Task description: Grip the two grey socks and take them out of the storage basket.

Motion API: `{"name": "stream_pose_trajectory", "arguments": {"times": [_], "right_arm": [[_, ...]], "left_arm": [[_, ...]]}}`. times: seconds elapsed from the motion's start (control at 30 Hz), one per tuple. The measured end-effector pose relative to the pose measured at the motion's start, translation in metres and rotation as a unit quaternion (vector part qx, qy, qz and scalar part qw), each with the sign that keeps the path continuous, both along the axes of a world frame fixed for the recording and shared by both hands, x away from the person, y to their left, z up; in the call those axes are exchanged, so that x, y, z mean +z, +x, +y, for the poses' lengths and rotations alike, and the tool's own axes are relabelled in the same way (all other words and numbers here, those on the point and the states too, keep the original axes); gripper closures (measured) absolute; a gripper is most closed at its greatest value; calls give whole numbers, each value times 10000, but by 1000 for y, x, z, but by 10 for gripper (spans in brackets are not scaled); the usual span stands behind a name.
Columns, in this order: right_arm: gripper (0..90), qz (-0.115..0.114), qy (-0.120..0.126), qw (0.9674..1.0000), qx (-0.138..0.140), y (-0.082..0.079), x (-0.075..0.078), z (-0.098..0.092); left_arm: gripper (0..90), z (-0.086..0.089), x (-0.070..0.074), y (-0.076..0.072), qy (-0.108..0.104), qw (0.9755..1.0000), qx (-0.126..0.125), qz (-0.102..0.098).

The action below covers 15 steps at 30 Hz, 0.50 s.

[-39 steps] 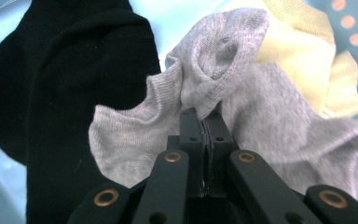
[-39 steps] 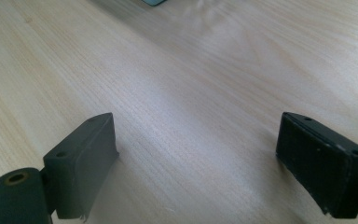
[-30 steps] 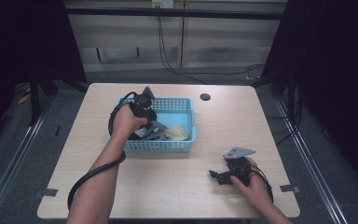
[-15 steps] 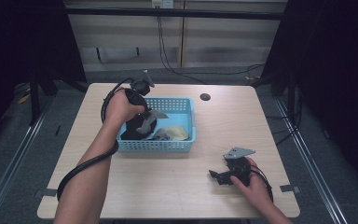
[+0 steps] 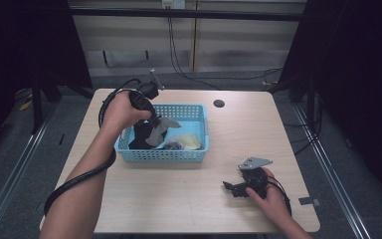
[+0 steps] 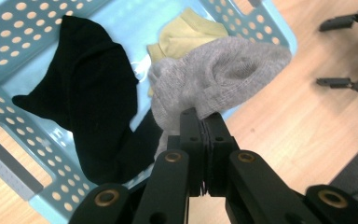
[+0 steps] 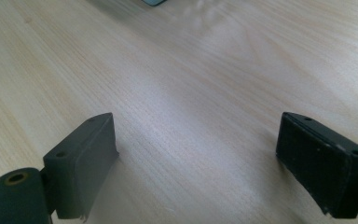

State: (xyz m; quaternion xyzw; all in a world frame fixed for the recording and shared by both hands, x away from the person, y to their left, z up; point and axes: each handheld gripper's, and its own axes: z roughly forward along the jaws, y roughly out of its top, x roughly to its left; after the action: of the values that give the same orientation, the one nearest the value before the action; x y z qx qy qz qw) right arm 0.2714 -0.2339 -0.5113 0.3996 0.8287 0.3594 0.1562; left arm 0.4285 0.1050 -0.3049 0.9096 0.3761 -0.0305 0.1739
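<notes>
The grey sock (image 6: 214,77), soft ribbed knit, hangs pinched by 1 edge in the closed left tongs (image 6: 204,135), held above the basket (image 6: 9,32), likely so it lifts free of the rest. Below it lie a limp black sock (image 6: 93,107) and a yellow sock (image 6: 186,35). The basket is light blue perforated plastic, far left on the pale wood tabletop (image 5: 189,194). The right tongs (image 7: 196,163) rest near right, open and empty.

Grey sock (image 6: 214,77), perforated blue basket (image 6: 23,28)
</notes>
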Motion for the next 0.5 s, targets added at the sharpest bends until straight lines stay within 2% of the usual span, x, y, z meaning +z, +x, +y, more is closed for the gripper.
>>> {"name": "stream_pose_trajectory", "arguments": {"times": [0.17, 0.5], "right_arm": [[115, 0, 0, 10000, 0, 0, 0, 0], [115, 3, -12, 10000, 4, 0, 0, 0]], "left_arm": [[885, 0, 9, -16, -18, 9998, -208, 34], [884, 2, 14, -43, -81, 9985, -541, 90]]}}
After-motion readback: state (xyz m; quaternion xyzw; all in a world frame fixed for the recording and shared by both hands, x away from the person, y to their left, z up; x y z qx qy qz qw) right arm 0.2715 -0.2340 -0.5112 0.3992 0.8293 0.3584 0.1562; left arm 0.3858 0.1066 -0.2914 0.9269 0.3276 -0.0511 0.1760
